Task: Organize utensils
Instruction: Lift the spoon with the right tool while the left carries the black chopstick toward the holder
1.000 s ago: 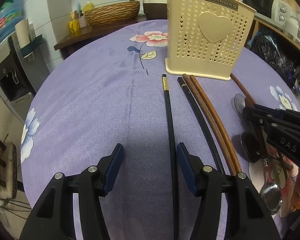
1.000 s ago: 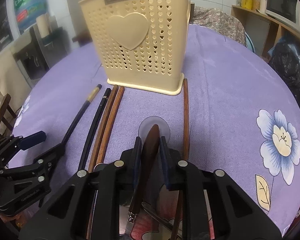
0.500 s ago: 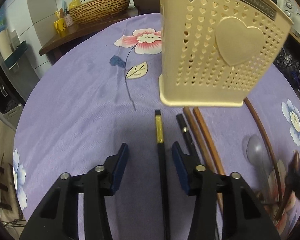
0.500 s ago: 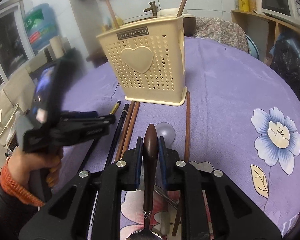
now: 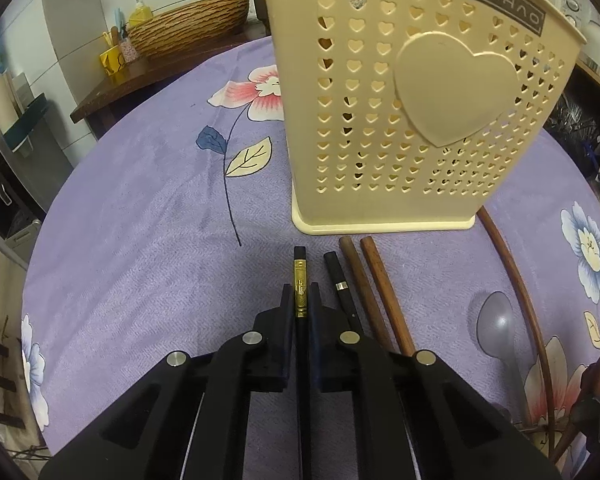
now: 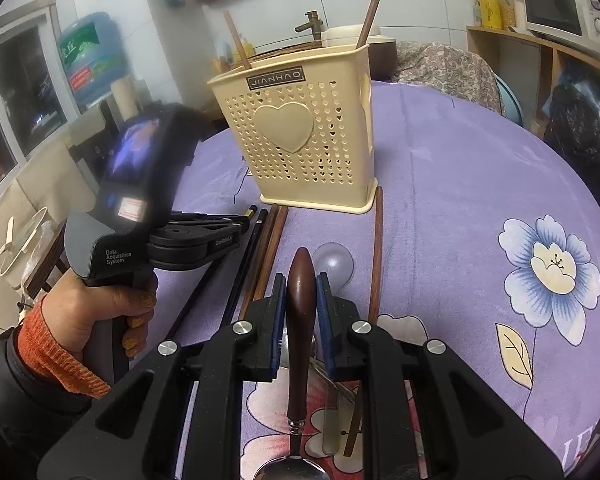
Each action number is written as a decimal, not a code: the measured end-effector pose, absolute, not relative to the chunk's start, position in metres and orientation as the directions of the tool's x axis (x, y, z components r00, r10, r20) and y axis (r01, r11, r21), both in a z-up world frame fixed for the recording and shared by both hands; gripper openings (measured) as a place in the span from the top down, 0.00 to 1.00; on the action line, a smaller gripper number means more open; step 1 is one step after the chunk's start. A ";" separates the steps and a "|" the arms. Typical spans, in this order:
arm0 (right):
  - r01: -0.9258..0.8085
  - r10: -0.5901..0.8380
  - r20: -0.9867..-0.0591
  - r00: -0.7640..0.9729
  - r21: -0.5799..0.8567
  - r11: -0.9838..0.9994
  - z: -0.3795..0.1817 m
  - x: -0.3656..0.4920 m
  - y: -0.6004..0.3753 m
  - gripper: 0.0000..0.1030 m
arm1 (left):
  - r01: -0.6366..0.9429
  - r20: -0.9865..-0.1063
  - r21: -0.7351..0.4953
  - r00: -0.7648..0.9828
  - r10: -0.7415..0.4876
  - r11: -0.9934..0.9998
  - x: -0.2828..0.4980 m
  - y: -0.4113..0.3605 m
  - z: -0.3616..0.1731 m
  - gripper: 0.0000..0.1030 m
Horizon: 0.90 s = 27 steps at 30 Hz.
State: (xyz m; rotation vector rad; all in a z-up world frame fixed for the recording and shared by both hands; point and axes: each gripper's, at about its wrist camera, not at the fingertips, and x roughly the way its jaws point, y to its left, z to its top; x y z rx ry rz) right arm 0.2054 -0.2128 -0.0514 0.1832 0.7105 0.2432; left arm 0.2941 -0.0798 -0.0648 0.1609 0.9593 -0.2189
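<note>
While clamped on black chopstick [image 5: 300, 300], left hand-held gripper [image 5: 300, 300], holder [image 5: 420, 92] near, seemingly untouched

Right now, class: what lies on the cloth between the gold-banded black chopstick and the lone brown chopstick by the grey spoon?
Left wrist view: a second black chopstick, then two brown chopsticks side by side.

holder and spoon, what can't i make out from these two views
- Holder inside: left wrist view cuts off its rim; in right wrist view its wall hides what stands below the two sticks.
- Spoon bowl: cut by the right wrist view's bottom edge.
- Gold-banded chopstick lower end: hidden between the left tongs.
</note>
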 end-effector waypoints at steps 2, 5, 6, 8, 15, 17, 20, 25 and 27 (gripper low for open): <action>-0.162 0.286 -0.619 0.732 0.250 0.955 -0.051 0.204 -0.214 0.84 | 0.255 -0.817 0.022 0.563 -0.129 0.967 0.294 -0.077 -0.063 0.92; -0.173 0.299 -0.613 0.731 0.258 0.951 -0.050 0.201 -0.216 0.84 | 0.250 -0.791 -0.019 0.589 -0.168 0.968 0.282 -0.069 -0.051 0.92; -0.178 0.302 -0.612 0.731 0.257 0.950 -0.050 0.199 -0.216 0.84 | 0.247 -0.780 -0.035 0.599 -0.181 0.968 0.279 -0.065 -0.046 0.92; -0.186 0.309 -0.608 0.732 0.258 0.948 -0.049 0.196 -0.216 0.84 | 0.244 -0.749 -0.065 0.628 -0.209 0.967 0.270 -0.056 -0.031 0.92; -0.193 0.309 -0.603 0.735 0.251 0.949 -0.048 0.187 -0.217 0.84 | 0.254 -0.596 -0.136 0.751 -0.284 0.957 0.220 -0.028 0.036 0.92; -0.193 0.309 -0.601 0.737 0.251 0.949 -0.048 0.186 -0.217 0.84 | 0.252 -0.559 -0.147 0.777 -0.290 0.957 0.209 -0.020 0.048 0.92; -0.198 0.311 -0.598 0.739 0.249 0.948 -0.047 0.184 -0.216 0.84 | 0.253 -0.529 -0.152 0.796 -0.295 0.955 0.197 -0.014 0.057 0.92; -0.218 0.327 -0.586 0.741 0.250 0.943 -0.042 0.177 -0.214 0.84 | 0.251 -0.502 -0.172 0.810 -0.304 0.953 0.185 -0.005 0.060 0.92; -0.224 0.327 -0.584 0.743 0.245 0.943 -0.041 0.176 -0.213 0.84 | 0.250 -0.496 -0.195 0.809 -0.315 0.949 0.185 0.000 0.060 0.92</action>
